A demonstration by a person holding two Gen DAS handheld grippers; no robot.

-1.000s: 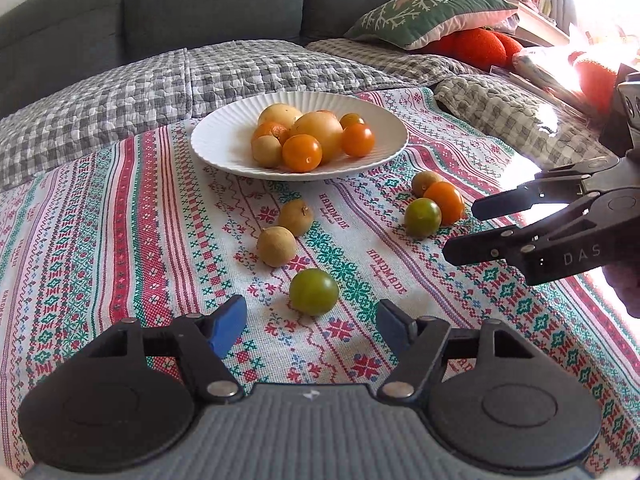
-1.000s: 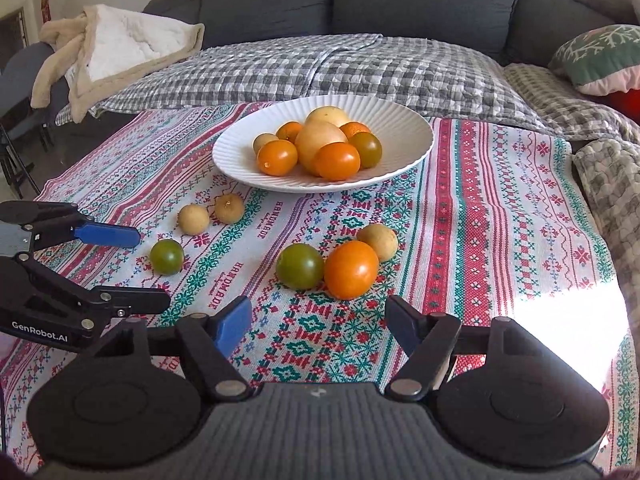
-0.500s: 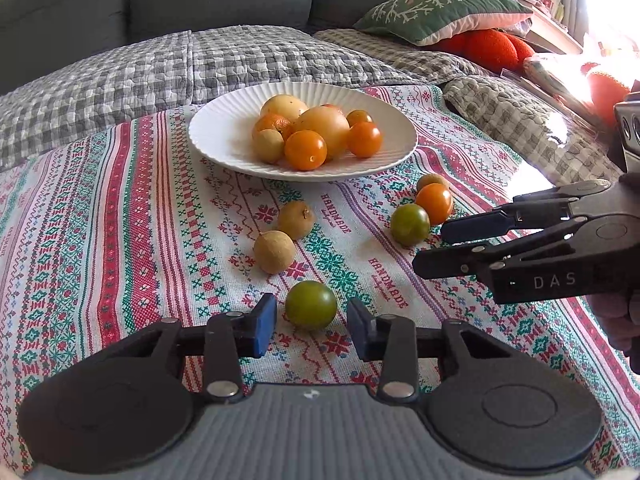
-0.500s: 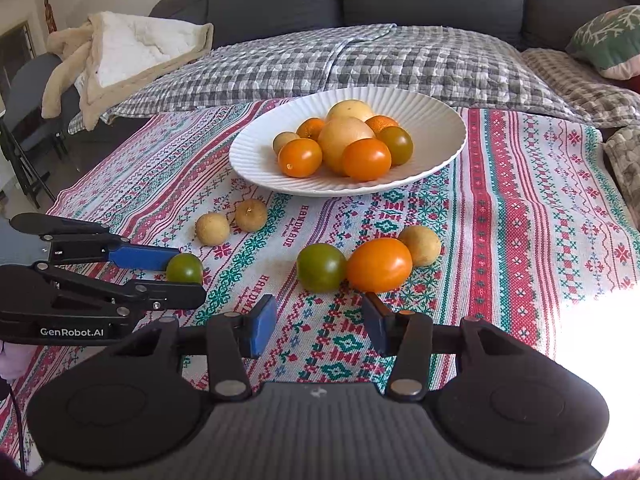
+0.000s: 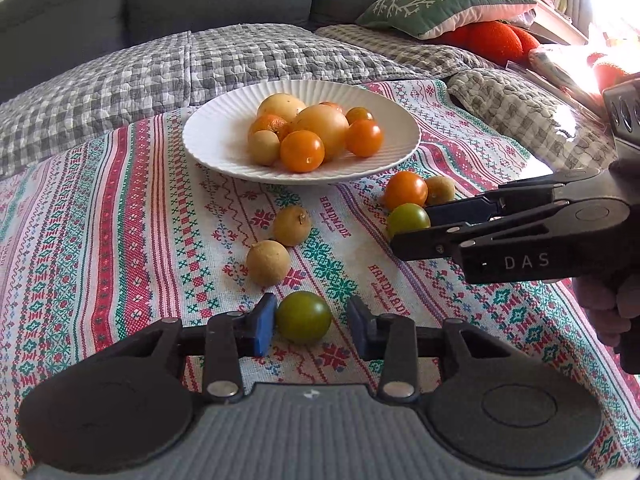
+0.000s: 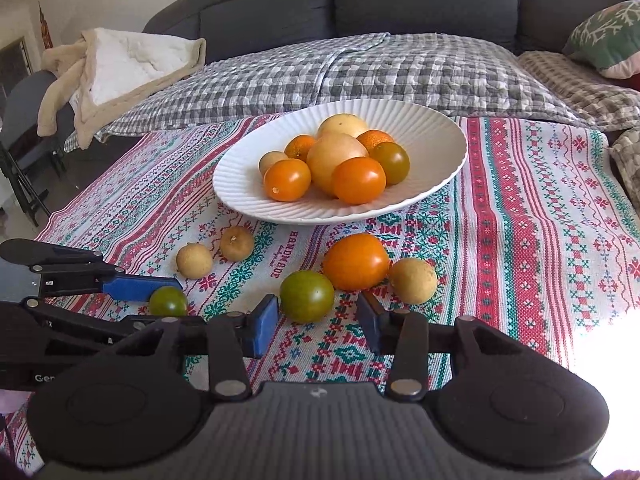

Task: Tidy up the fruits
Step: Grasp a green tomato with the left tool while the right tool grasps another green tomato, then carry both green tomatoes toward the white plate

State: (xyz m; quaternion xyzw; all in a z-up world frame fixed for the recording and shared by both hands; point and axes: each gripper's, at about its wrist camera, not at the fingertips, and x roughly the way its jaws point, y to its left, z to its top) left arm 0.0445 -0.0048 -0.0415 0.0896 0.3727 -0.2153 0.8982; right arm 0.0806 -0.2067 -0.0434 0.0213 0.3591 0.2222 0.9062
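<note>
A white ribbed plate (image 5: 224, 140) (image 6: 432, 136) holds several orange, yellow and green fruits. On the patterned cloth, my left gripper (image 5: 310, 324) is open around a green tomato (image 5: 304, 317); the left pad touches it, the right pad stands apart. My right gripper (image 6: 318, 322) is open around another green tomato (image 6: 307, 296), with gaps on both sides. That tomato (image 5: 407, 220) and the right gripper (image 5: 408, 228) also show in the left wrist view. An orange tomato (image 6: 356, 261) and a tan fruit (image 6: 413, 280) lie just behind it.
Two tan round fruits (image 5: 268, 262) (image 5: 292, 225) lie on the cloth between the grippers and the plate. A grey checked quilt (image 6: 360, 68) and a dark sofa lie behind. A green cushion (image 5: 440, 6) is at the back right, a beige blanket (image 6: 120, 64) at the left.
Both grippers moved forward and down and narrowed, each now straddling a green tomato that lay ahead of it before.
</note>
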